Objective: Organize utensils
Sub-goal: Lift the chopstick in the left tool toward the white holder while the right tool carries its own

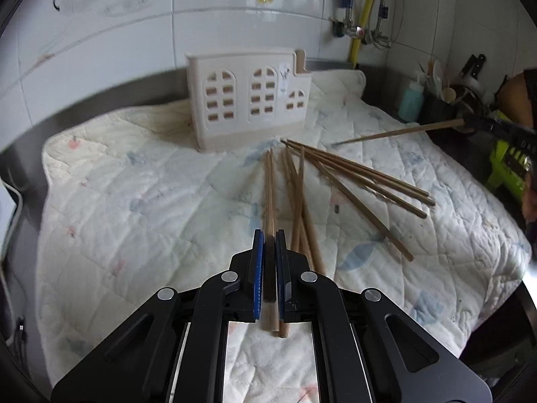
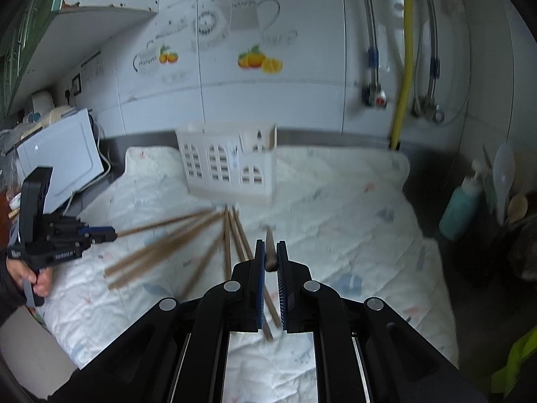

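Note:
A cream plastic utensil holder (image 1: 248, 100) (image 2: 228, 168) with arched cut-outs stands at the back of a quilted cloth (image 1: 134, 201) (image 2: 335, 201). Several wooden chopsticks (image 1: 355, 174) (image 2: 157, 252) lie fanned out on the cloth in front of it. My left gripper (image 1: 269, 233) (image 2: 112, 234) is shut on one chopstick (image 1: 269, 194) that points toward the holder. My right gripper (image 2: 270, 243) (image 1: 466, 122) is shut on another chopstick (image 2: 269, 235) (image 1: 396, 131), lifted off the cloth to the right of the pile. A hand (image 2: 40, 278) holds the left gripper.
A teal bottle (image 1: 411, 100) (image 2: 459, 208) and a dark pot of utensils (image 1: 439, 104) stand at the right edge. A white appliance (image 2: 60, 158) sits left of the cloth. A yellow pipe (image 2: 407, 50) and taps run down the tiled wall behind.

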A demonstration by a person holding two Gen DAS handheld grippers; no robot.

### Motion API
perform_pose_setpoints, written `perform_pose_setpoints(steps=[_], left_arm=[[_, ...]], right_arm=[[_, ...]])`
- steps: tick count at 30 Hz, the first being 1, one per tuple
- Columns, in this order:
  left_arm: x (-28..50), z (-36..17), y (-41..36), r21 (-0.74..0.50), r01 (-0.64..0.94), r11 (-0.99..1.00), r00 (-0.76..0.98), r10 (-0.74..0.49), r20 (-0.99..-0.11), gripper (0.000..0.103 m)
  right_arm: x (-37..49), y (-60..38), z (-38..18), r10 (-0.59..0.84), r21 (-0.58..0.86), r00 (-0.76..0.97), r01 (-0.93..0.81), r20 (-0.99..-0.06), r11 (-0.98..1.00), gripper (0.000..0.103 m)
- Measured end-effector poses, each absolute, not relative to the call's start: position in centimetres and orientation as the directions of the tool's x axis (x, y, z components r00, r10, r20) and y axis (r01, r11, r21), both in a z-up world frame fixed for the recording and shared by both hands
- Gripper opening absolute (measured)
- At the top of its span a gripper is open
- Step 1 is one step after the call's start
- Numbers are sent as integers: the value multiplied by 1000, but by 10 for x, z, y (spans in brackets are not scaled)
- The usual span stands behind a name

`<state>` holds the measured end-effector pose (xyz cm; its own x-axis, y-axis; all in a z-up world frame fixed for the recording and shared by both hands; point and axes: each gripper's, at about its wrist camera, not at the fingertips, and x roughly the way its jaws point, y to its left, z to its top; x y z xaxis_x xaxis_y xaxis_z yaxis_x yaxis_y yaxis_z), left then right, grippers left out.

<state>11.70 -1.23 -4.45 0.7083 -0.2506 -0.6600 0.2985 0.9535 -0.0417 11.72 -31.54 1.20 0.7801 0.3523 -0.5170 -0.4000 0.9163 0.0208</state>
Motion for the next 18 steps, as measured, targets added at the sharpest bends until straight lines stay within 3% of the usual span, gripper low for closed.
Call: perform_pose_setpoints(steps=[11,18], left_arm=[[107,0,-8,-23,251,968,837,-228,-498,5],[110,14,-10,-27,260,965,846,-241,-475,5]], right_arm=[[125,-297,68,417,27,788,-455,-452,890,7],[137,-289,95,449,35,792,-479,-413,877,7]])
